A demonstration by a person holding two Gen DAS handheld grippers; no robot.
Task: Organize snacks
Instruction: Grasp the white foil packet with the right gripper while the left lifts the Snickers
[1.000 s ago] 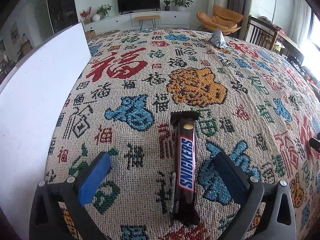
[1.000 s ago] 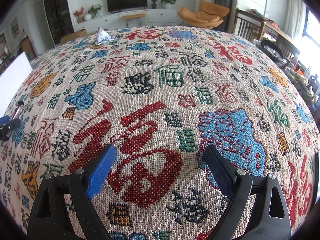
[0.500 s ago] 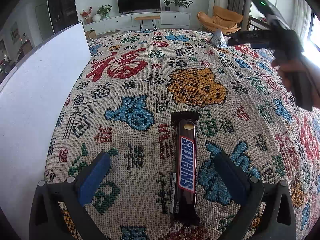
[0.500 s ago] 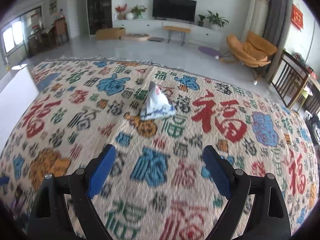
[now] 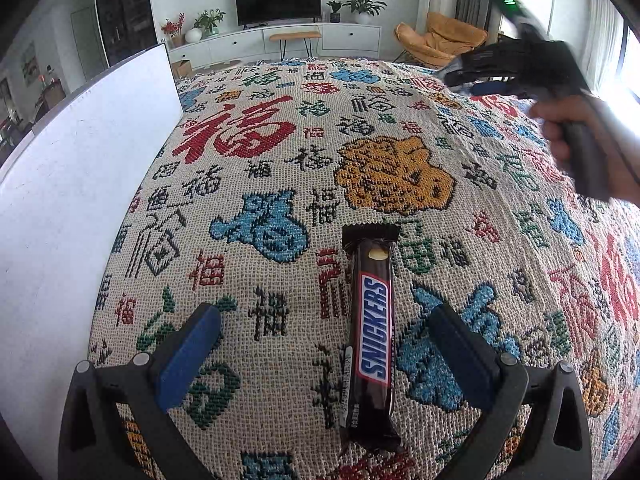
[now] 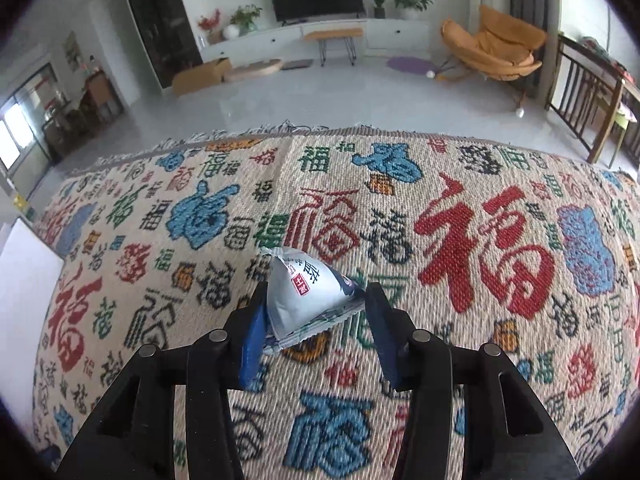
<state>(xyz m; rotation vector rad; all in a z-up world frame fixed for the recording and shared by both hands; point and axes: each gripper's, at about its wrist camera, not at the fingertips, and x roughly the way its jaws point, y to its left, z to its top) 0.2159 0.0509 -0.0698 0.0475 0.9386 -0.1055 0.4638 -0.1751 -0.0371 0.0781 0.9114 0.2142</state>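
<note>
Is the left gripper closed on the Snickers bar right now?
No. The left gripper stands wide open, both pads clear of the Snickers bar lying flat on the patterned cloth.

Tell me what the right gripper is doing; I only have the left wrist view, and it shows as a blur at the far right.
Observer: The right gripper has a small white pyramid-shaped snack packet between its fingers, and its jaws are closing on it.
Operator: Is the packet lifted?
Observer: I cannot tell; its lower edge sits low against the patterned cloth.
Operator: Is anything else near it?
Observer: No. Only bare cloth surrounds the packet there; the fringed cloth edge lies beyond it.
Operator: And the chocolate bar?
Observer: It does not appear in the right wrist view at all.
</note>
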